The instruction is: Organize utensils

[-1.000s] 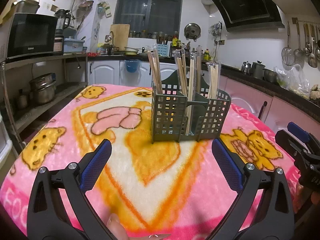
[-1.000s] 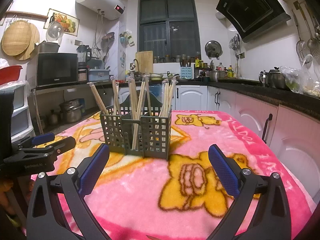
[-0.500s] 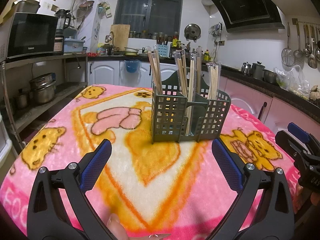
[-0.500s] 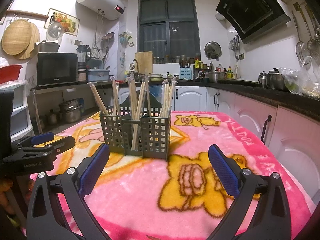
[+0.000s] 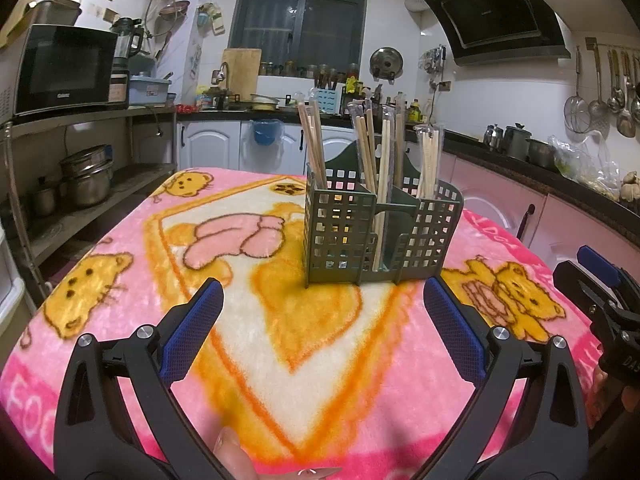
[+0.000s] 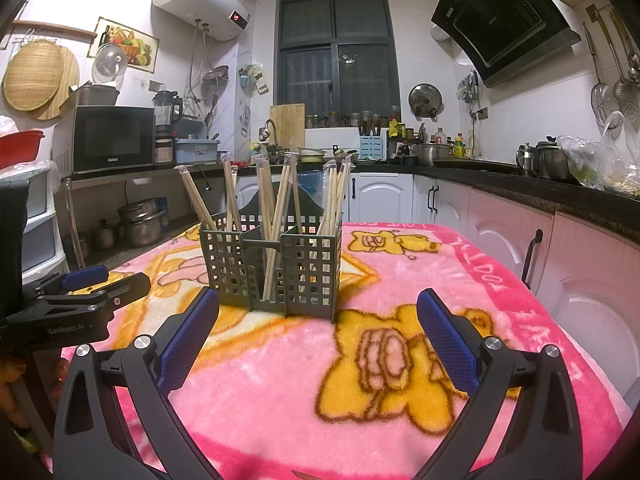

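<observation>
A dark green slotted utensil holder [image 5: 380,232] stands on the pink cartoon blanket; it also shows in the right wrist view [image 6: 276,266]. Several wrapped wooden chopsticks [image 5: 372,148] stand upright in its compartments, also in the right wrist view [image 6: 280,196]. My left gripper [image 5: 322,312] is open and empty, low over the blanket in front of the holder. My right gripper [image 6: 318,320] is open and empty, also short of the holder, on its right side. Each gripper shows in the other's view: the right one [image 5: 600,280], the left one [image 6: 92,284].
The blanket-covered table [image 6: 440,280] fills the foreground. Pink and white cabinets [image 6: 500,220] with a dark counter run along the right and back. A shelf with a microwave [image 5: 64,68] and pots [image 5: 84,176] stands on the left.
</observation>
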The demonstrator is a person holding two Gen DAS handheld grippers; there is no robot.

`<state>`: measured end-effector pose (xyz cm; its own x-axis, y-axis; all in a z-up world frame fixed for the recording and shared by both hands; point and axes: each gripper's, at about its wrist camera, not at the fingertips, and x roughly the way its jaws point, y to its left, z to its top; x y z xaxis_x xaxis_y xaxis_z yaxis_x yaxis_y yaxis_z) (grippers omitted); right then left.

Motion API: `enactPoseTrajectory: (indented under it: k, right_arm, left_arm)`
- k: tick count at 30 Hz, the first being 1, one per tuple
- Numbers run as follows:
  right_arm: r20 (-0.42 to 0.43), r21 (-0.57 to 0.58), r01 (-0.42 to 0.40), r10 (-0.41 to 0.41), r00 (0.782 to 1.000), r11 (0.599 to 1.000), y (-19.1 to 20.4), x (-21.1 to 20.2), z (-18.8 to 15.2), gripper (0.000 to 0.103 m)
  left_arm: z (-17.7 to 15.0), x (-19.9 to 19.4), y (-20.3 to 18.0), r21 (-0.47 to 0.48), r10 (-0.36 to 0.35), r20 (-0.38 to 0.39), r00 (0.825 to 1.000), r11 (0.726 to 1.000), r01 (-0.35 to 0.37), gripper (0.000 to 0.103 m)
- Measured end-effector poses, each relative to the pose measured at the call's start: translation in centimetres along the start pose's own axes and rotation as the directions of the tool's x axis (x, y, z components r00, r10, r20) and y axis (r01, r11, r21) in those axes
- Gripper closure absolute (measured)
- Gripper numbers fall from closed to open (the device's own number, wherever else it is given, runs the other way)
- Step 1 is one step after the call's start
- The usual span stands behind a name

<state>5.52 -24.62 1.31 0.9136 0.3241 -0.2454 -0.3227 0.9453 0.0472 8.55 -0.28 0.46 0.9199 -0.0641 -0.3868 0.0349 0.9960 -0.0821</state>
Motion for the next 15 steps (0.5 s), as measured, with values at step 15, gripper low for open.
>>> enactPoseTrajectory:
  k: [15]
  right_arm:
    - [-0.005,0.003,0.004,-0.004,1.000,1.000,-0.12,-0.01,-0.02,0.007]
  left_arm:
    - [-0.05,0.11,-0.06,-0.008,0.004,-0.003,1.000,1.000,-0.004,0.011]
